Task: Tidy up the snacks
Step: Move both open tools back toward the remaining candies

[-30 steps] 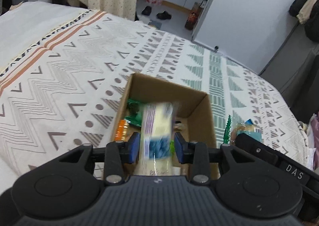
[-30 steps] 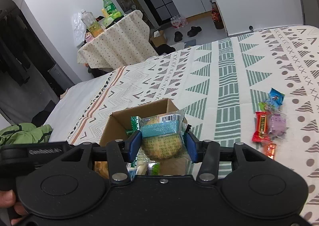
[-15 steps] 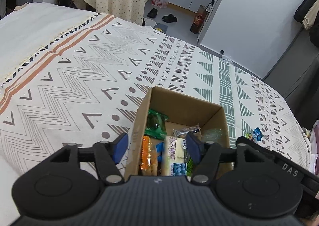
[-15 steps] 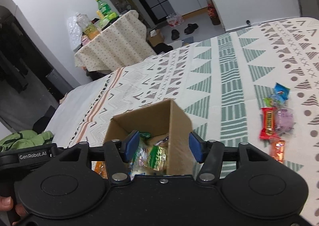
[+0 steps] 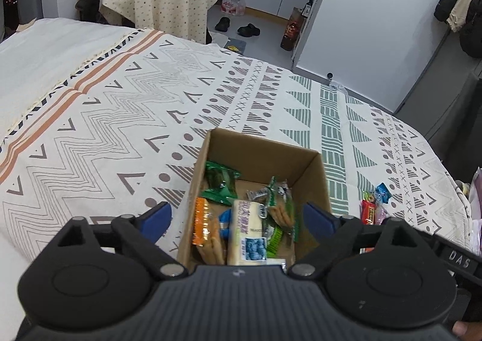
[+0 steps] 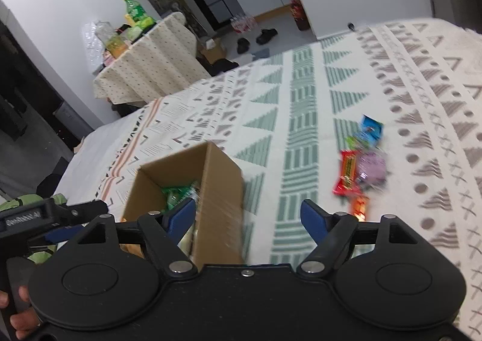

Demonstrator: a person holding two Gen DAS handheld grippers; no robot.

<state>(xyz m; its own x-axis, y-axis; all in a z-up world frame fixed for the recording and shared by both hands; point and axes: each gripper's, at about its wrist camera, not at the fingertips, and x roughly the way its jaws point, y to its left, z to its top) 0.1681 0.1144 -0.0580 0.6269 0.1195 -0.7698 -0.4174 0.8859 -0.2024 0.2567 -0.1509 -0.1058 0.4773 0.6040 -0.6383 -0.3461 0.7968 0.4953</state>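
Both packets are now lying in cardboard box (image 5: pixel 310 172); left gripper (image 5: pixel 238 217) & right gripper (image 6: pixel 247 216) jaws, just opening, are standing apart, empty. Approx. five loose snacks (image 6: pixel 360 169) are waiting on bedspread (image 6: pixel 301 100) beside box.

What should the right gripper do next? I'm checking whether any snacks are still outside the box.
Probably swing the right gripper, open and empty, toward the loose snacks lying on the bedspread beside the cardboard box, starting with the red bar.

box (image 5: pixel 310 172) on bedspread (image 5: pixel 120 118) | packets (image 5: pixel 247 220) inside | loose snacks (image 6: pixel 358 166) right of box
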